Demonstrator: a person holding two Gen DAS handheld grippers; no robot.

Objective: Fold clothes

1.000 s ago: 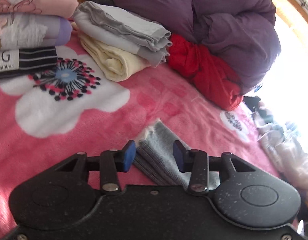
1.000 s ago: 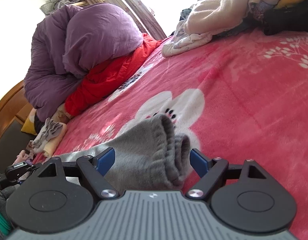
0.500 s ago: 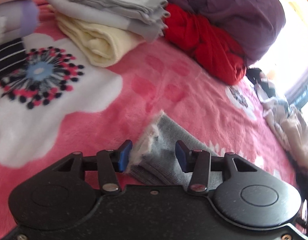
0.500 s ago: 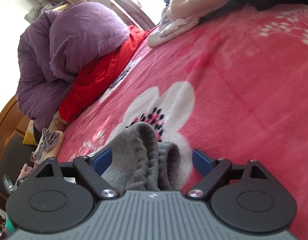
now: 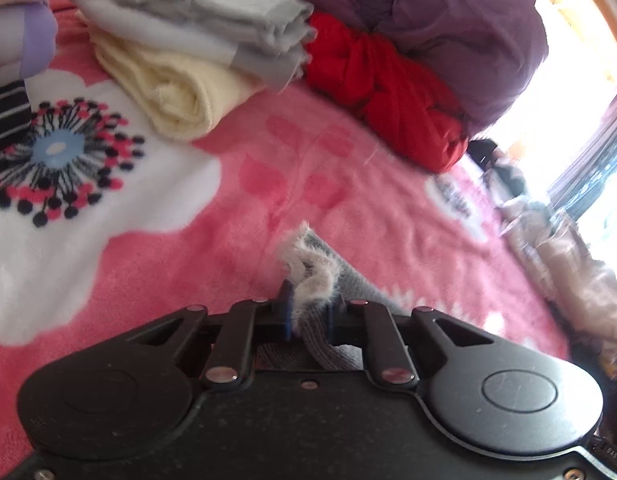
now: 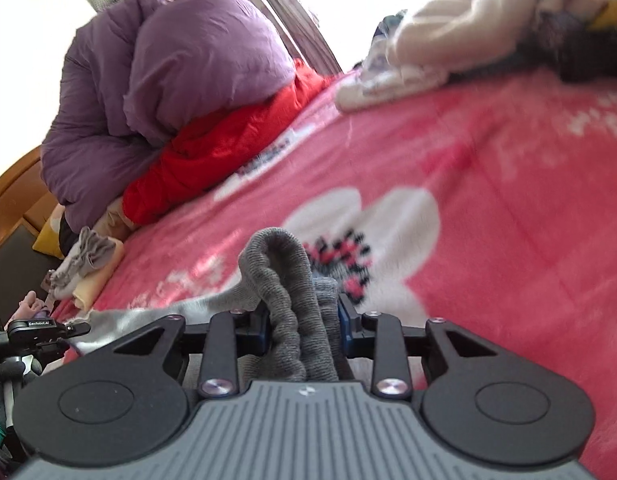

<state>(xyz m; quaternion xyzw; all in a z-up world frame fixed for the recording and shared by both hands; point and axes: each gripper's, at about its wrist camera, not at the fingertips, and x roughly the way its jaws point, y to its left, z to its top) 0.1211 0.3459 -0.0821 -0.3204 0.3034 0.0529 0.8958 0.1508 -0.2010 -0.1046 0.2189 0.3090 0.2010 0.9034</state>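
We had both grippers on the grey knitted garment [image 6: 286,304], which lay stretched across the pink floral fleece blanket [image 5: 348,184] on the bed. Left gripper [image 5: 307,314]: fingers [image 5: 285,312] closing and already pinching the fluffy pale-lined edge of the knit, fabric bunched between the blue pads. Right gripper [image 6: 302,330]: fingers [image 6: 344,326] closing too, squeezing a thick ribbed fold of the same garment that humped up just ahead of the pads. In the right wrist view the rest of the knit trailed off to the left, flat on the blanket, toward the black body of the other gripper at the frame edge. Beyond the left gripper we saw a folded stack: grey cotton piece [image 5: 196,4] on top of a cream fleece piece [image 5: 172,88], well apart from the knit. A crumpled red padded jacket [image 5: 384,92] sat beside that stack, with a bulky purple quilted coat [image 5: 448,16] piled on it. An unfolded heap of pale clothes [image 6: 448,36] lay at the far edge of the bed in the right wrist view, blurred.
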